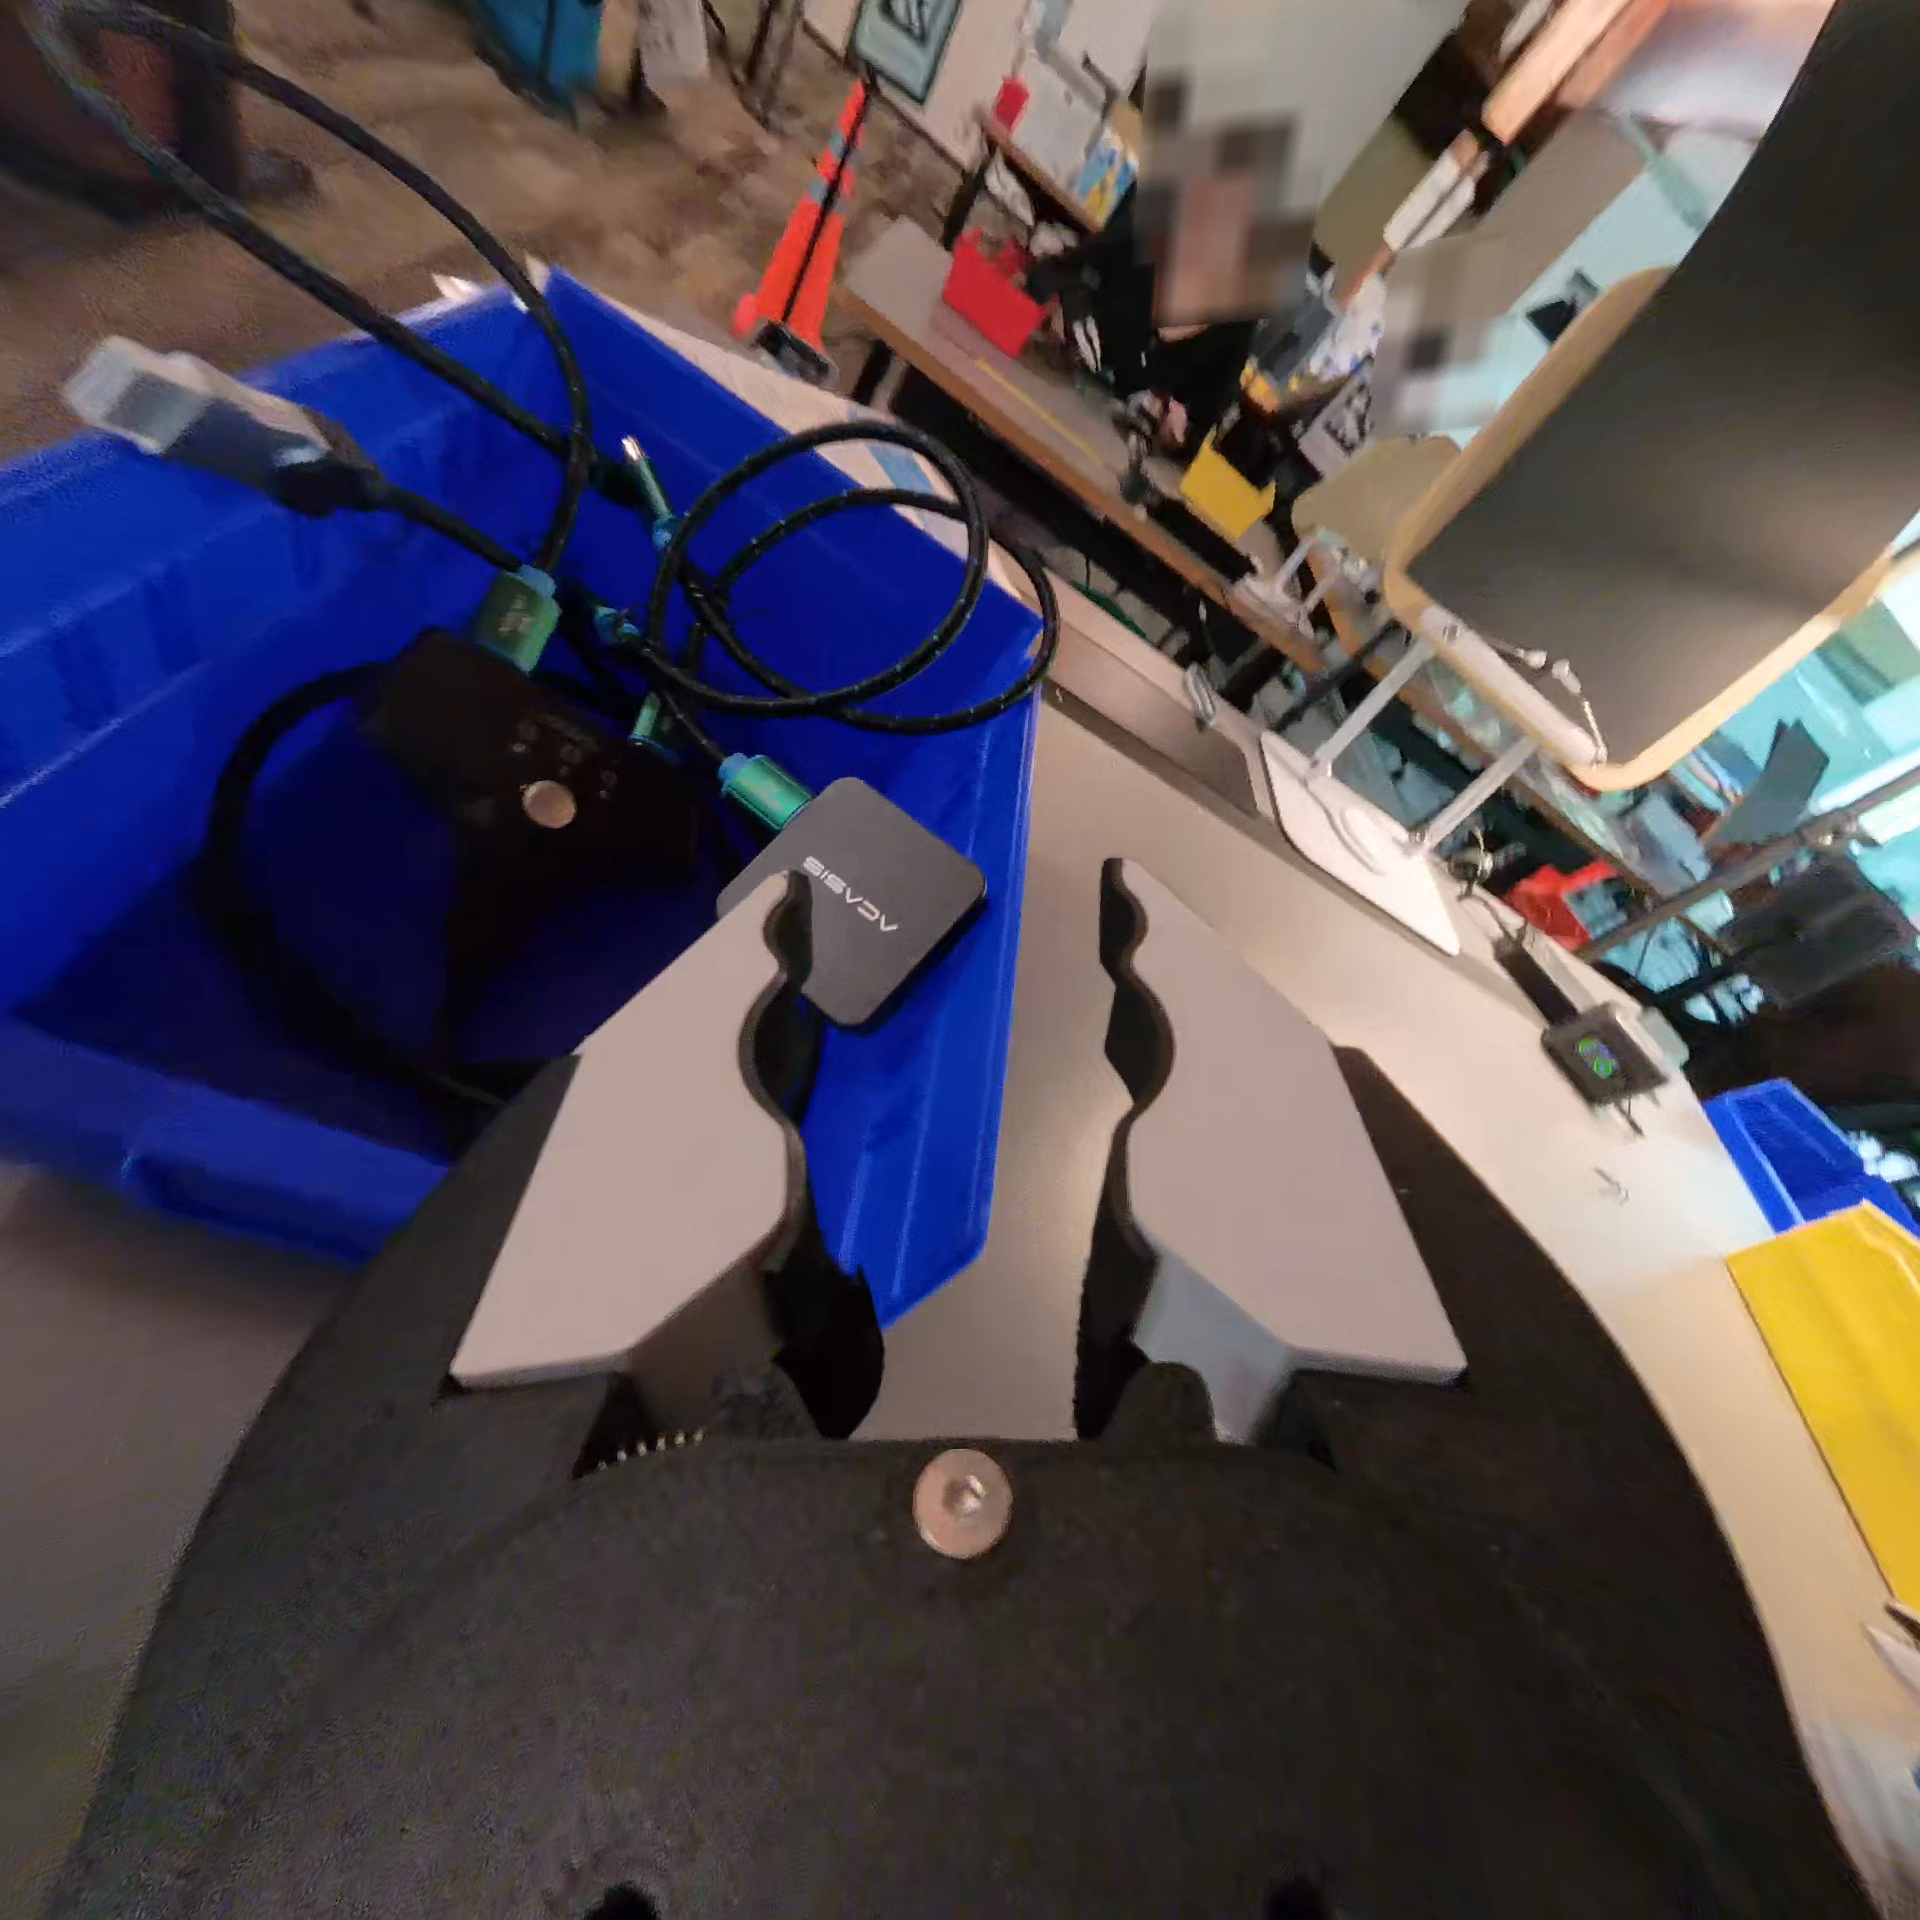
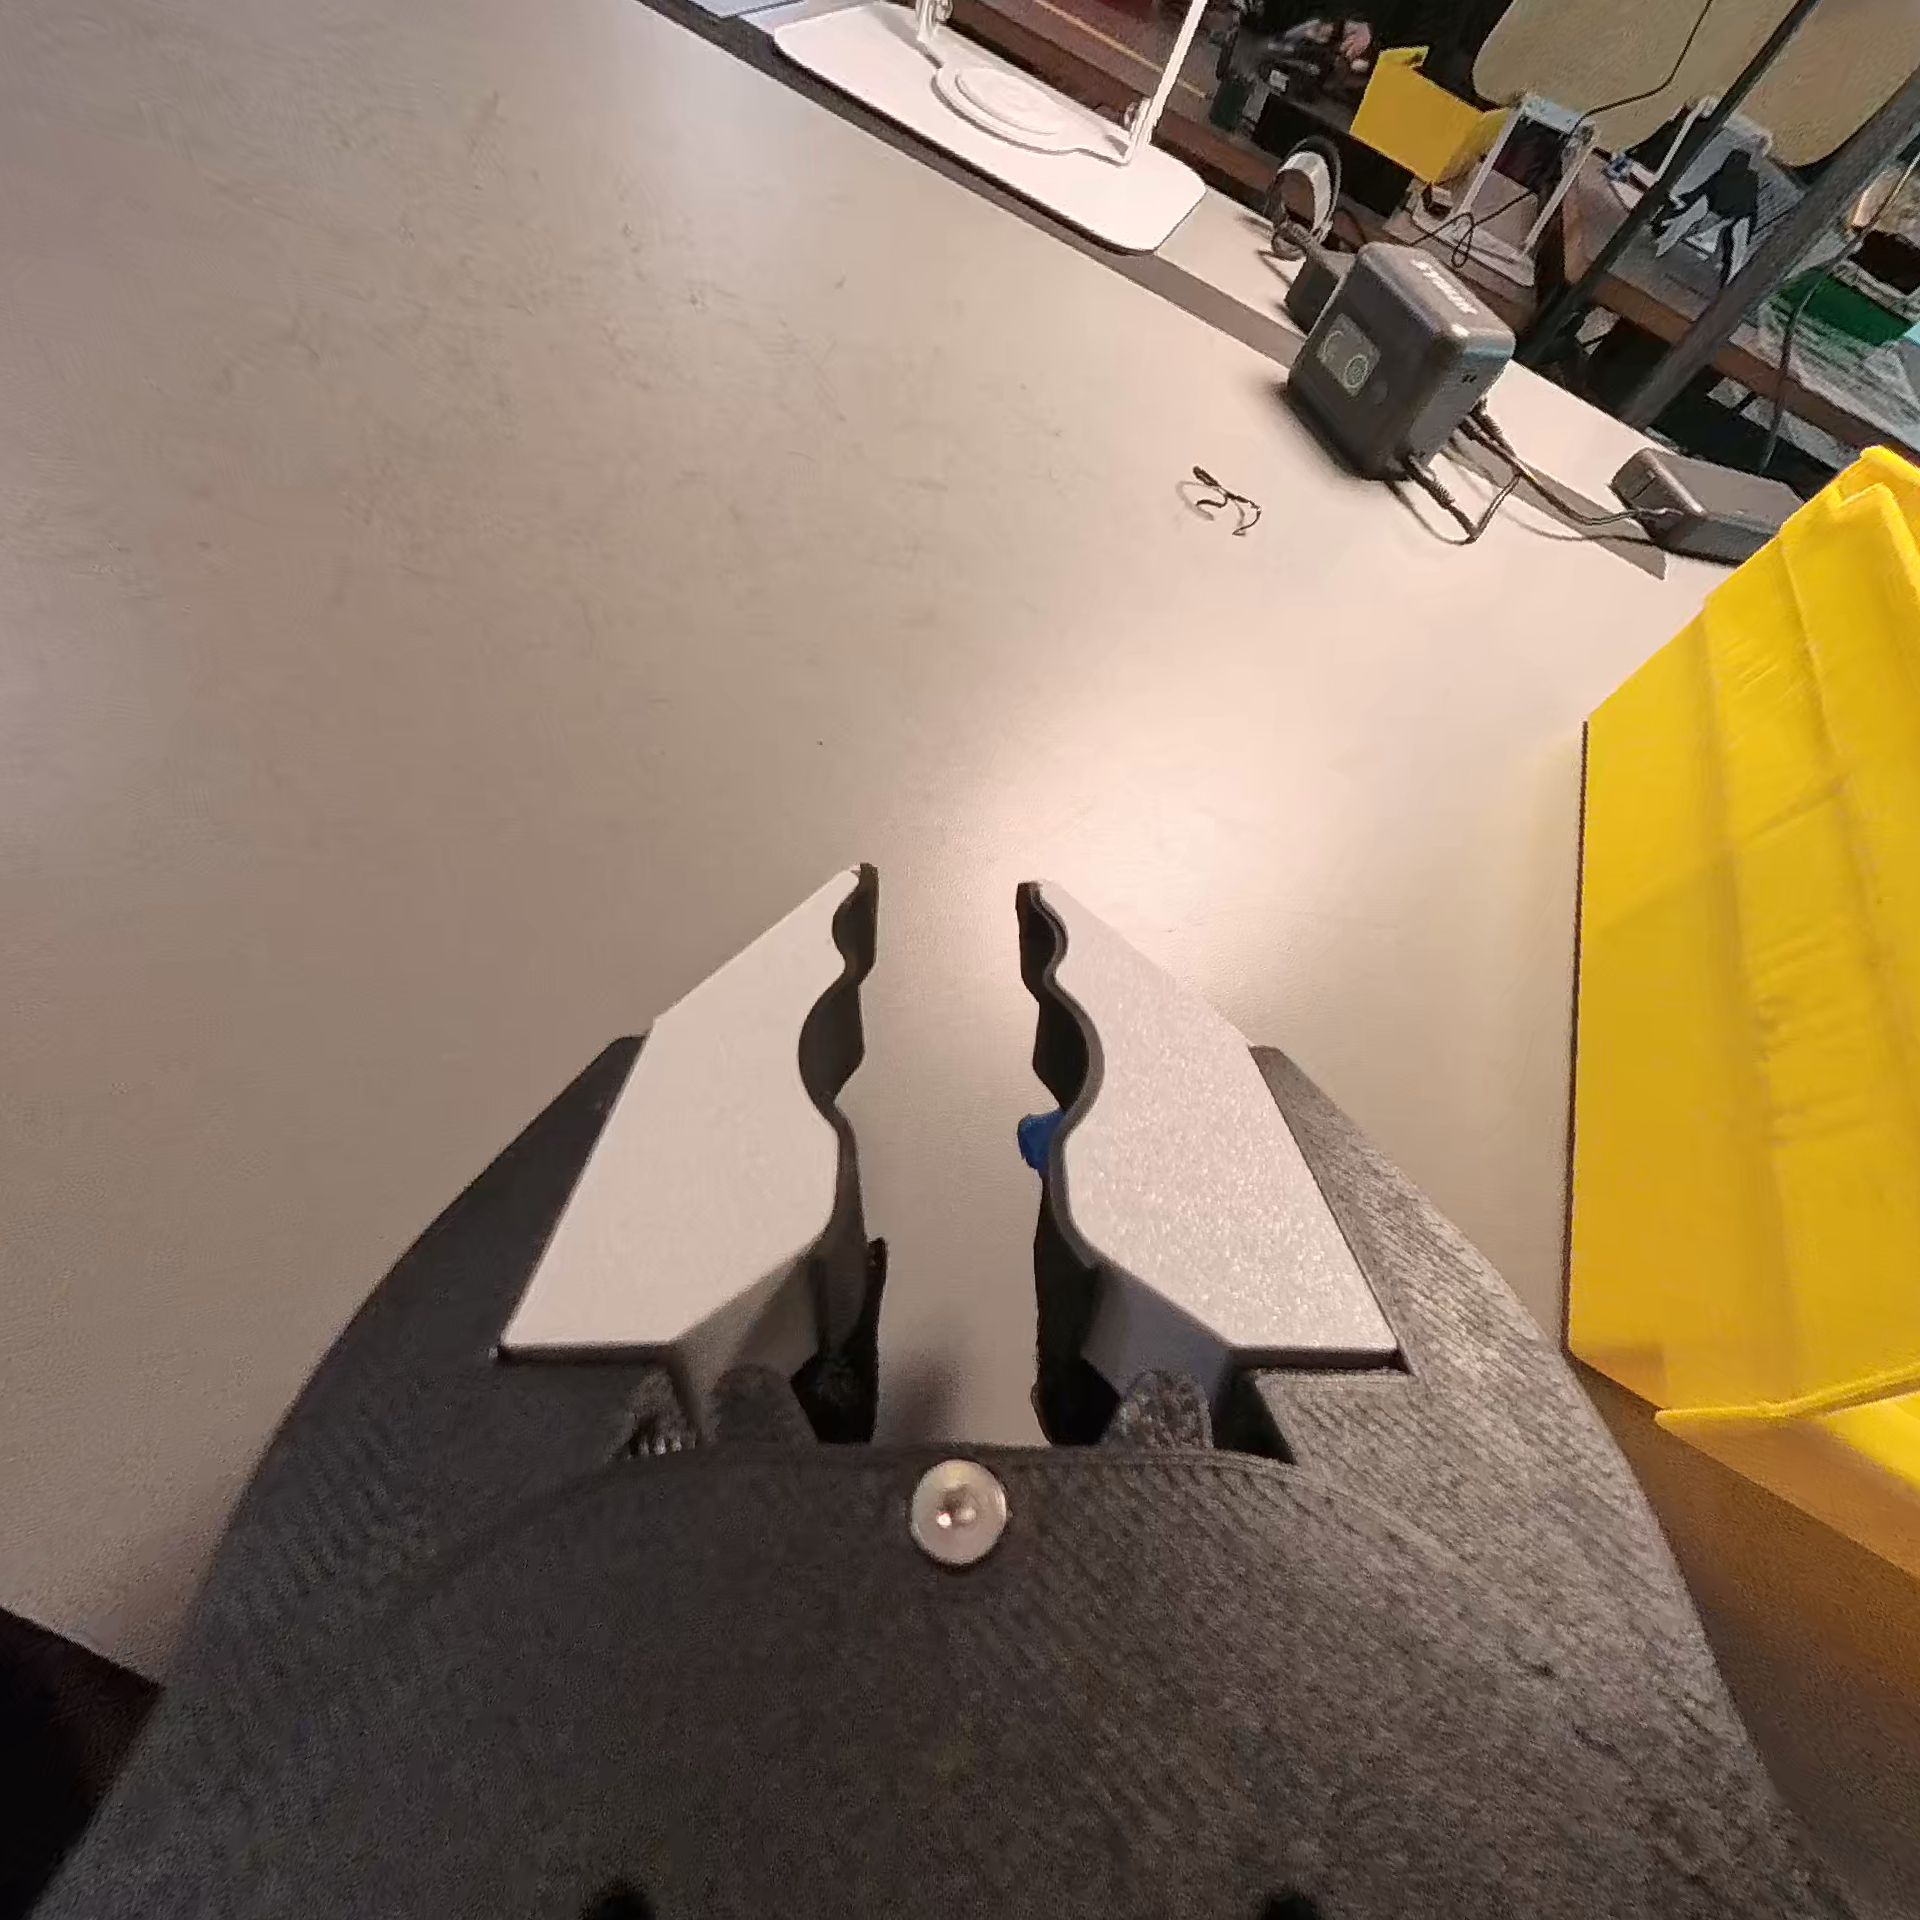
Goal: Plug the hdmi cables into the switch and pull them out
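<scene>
Tangle is the risk: braided black HDMI cables (image 1: pixel 831 582) loop over the black button-topped switch (image 1: pixel 530 769) inside the blue plastic bin (image 1: pixel 935 1091), so lifting one may drag everything (both tongs (image 1: pixel 951 883) (image 2: pixel 945 883) gape, empty).

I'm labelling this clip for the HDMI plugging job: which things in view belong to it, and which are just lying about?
Belongs to the job:
- black switch in the blue bin
- braided HDMI cables
- small dark square box, cable attached
- left claw, open
- right claw, open

Just lying about:
- yellow bin
- dark charger block
- orange cone
</scene>
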